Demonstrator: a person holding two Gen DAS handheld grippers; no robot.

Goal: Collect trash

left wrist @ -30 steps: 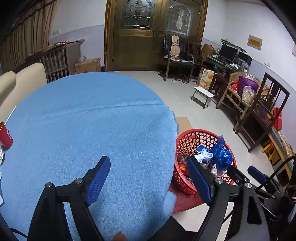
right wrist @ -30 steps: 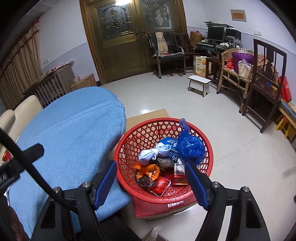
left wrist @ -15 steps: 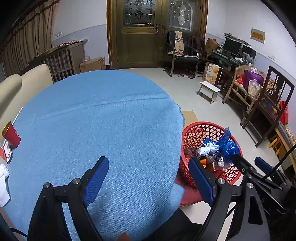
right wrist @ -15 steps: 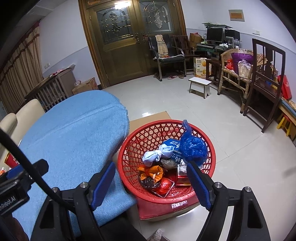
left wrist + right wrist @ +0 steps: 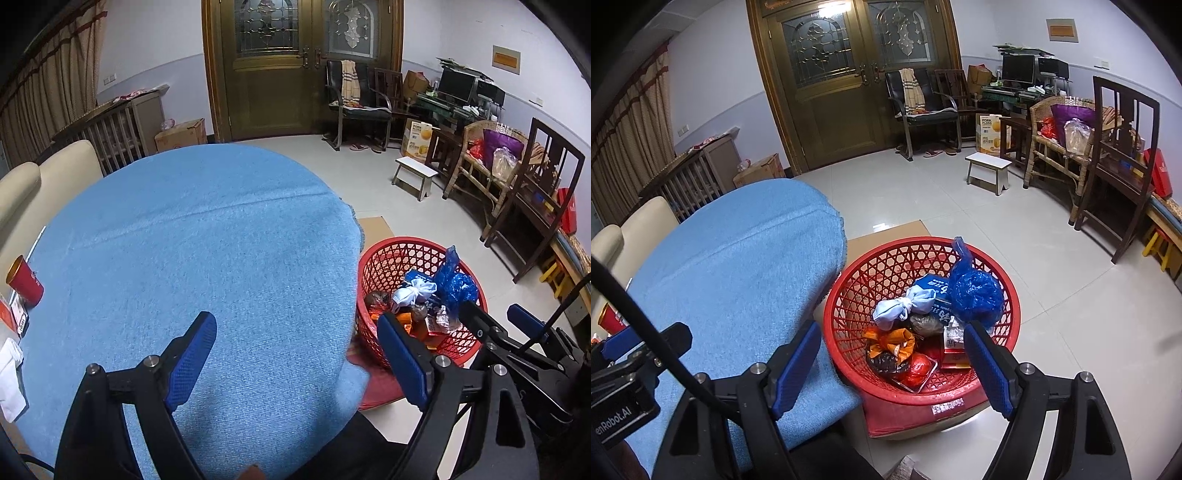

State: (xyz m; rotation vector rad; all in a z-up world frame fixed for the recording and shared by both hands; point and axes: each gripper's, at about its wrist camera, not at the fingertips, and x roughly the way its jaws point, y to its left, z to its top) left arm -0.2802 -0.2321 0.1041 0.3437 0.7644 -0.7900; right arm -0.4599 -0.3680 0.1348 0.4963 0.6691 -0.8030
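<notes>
A red lattice basket (image 5: 923, 391) sits upright on a flat cardboard sheet on the floor, just ahead of and below the right hand-held gripper (image 5: 892, 360). Inside lie a knotted blue plastic bag (image 5: 975, 293) on the far right, a tied pale-blue bundle (image 5: 899, 308) at centre, an orange wrapper (image 5: 892, 341) and a red packet (image 5: 918, 369) nearest the gripper.

One red basket (image 5: 919, 387) sits ahead of the right tongs (image 5: 892, 360), holding one blue bag (image 5: 975, 295), one pale tied bag (image 5: 899, 308) and one orange wrapper (image 5: 892, 341). One red can (image 5: 25, 282) stands far left of the left tongs (image 5: 297, 350) on one blue worktop (image 5: 207, 243).
</notes>
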